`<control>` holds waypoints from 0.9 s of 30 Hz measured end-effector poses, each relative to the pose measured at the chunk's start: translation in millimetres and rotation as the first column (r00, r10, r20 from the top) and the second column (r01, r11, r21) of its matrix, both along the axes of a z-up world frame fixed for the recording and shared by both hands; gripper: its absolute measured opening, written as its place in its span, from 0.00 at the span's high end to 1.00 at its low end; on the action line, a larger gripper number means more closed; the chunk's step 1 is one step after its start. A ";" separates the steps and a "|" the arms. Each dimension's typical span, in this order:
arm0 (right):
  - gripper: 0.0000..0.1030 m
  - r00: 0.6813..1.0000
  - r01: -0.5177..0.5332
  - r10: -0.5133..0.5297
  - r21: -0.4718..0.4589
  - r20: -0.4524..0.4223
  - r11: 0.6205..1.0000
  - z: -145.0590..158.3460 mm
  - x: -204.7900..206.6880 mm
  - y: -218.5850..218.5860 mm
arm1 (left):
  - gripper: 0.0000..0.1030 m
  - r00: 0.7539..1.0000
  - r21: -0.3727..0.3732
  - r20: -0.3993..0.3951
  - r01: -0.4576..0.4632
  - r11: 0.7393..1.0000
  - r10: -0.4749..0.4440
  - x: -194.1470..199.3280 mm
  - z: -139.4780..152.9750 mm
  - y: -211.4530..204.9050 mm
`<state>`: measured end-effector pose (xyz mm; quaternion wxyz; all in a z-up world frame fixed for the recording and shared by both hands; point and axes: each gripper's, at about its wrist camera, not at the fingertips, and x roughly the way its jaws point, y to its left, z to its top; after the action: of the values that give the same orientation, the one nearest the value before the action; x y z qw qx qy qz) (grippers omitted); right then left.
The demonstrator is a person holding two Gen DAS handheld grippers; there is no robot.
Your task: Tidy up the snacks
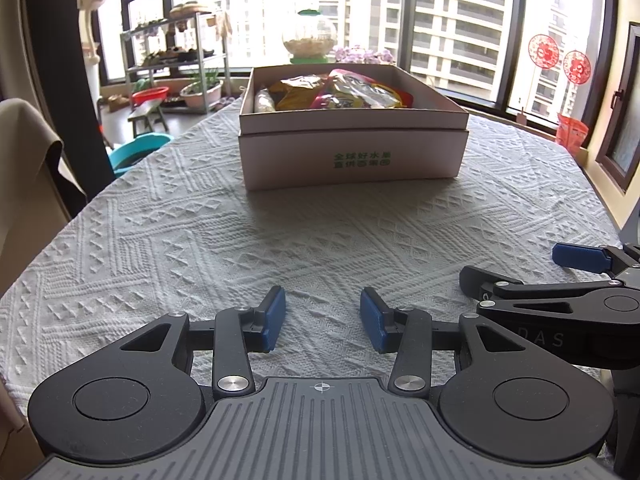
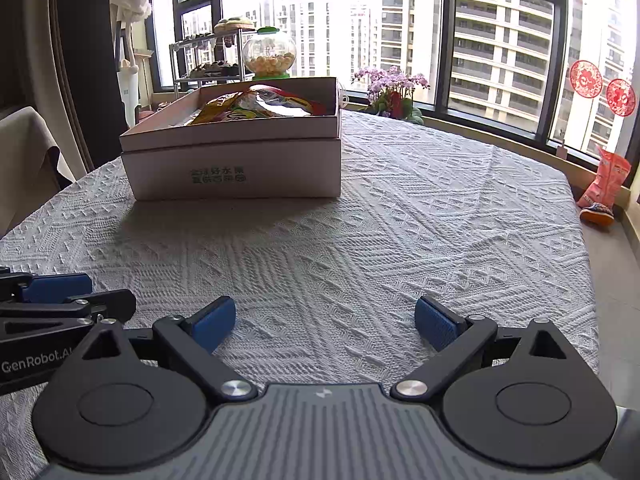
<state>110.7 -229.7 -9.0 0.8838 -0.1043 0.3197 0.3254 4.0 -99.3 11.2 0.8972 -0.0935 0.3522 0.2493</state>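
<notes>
Bright daylight fills tall dark-framed windows [image 2: 496,40] behind a white-clothed table [image 2: 400,220].

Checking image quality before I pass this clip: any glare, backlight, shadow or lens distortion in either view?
Left wrist view: windows blown out white; box backlit, front in shade, shadow falling toward the camera; fisheye bends the table edge. Right wrist view: same overexposed sky, window frame curves, tablecloth weave sharp, no motion blur.

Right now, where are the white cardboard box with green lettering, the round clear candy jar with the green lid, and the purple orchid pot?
white cardboard box [image 1: 352,152], left wrist view, front wall.
round clear candy jar [image 2: 270,56], right wrist view, glass globe.
purple orchid pot [image 2: 390,84], right wrist view, blossoms.
</notes>
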 end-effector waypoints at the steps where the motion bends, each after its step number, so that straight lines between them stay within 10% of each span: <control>1: 0.06 1.000 0.000 0.000 0.000 0.000 1.000 0.0 0.0 0.0 | 0.54 1.000 0.001 0.000 0.000 1.000 0.000 0.1 0.0 -0.3; 27: 0.06 1.000 0.000 0.000 0.000 0.000 1.000 -0.1 -0.1 0.1 | 0.54 1.000 0.006 0.004 -0.001 1.000 0.001 -1.0 0.2 -1.9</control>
<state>110.6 -229.6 -9.1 0.8838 -0.1042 0.3196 0.3254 3.0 -101.2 11.4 0.8981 -0.0913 0.3497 0.2506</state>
